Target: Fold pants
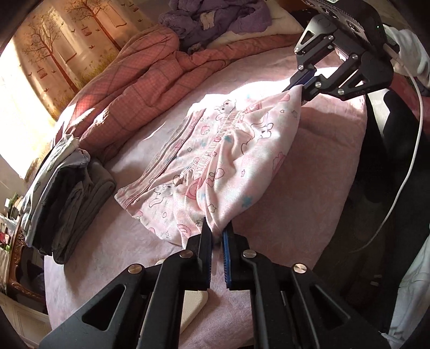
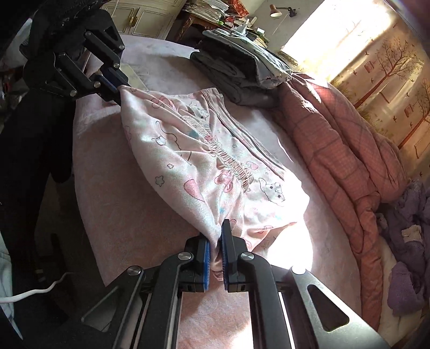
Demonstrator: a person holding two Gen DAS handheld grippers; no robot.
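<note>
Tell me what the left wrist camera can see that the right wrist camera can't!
Only the left wrist view shows a white gloved hand behind the right tongs.

Only the right wrist view shows a small desk lamp and cream cupboard doors.

Both show the pink cartoon-print pants, pinched at two corners by the shut tongs, left and right. Both also show the stack of folded grey clothes, the rumpled pink checked quilt and the tree-patterned curtain.

Pinks, greys and purple on our bed

We see pale pink pants (image 1: 231, 150) printed with bunnies, hearts and blue stars, a pink-checked quilt (image 1: 150, 88), grey folded clothes (image 1: 70, 198), a purple fleece heap (image 1: 212, 18), and black grippers with blue pads (image 1: 227, 257).
</note>
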